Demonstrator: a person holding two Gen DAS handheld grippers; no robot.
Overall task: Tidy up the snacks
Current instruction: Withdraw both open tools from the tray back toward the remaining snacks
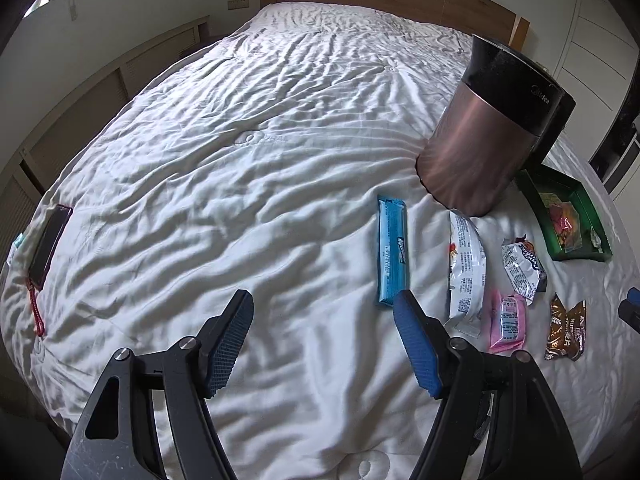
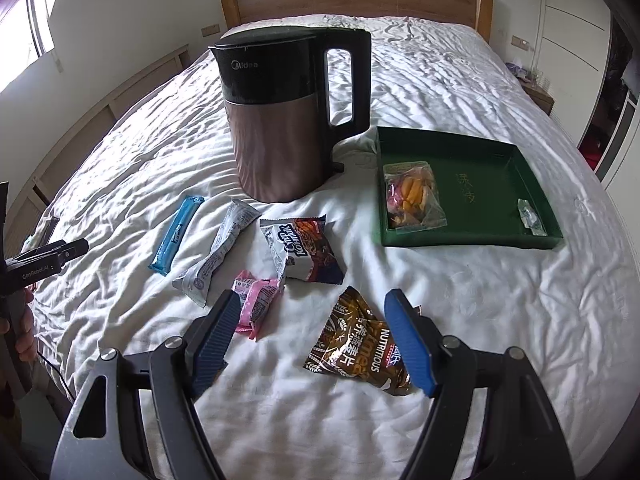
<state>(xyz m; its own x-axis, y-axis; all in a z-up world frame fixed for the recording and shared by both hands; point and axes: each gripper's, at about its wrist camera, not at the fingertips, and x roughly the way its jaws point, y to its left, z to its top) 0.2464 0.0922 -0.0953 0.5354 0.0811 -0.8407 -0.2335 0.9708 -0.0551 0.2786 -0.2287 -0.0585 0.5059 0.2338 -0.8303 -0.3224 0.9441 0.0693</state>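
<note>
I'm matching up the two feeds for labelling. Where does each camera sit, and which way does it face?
Left wrist: on the left gripper, angled down over the bed; open fingers frame bare sheet beside the blue bar.
Right wrist: on the right gripper, angled down; open fingers around the brown packet.
Shared: kettle, green tray, snacks.

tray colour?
Dark green tray, with faint gold characters inside; clearest in the right wrist view.

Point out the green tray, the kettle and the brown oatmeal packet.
green tray (image 2: 492, 184), right wrist view, bare floor of the tray
kettle (image 2: 280, 148), right wrist view, copper body
brown oatmeal packet (image 2: 352, 344), right wrist view, middle of the wrapper
</note>
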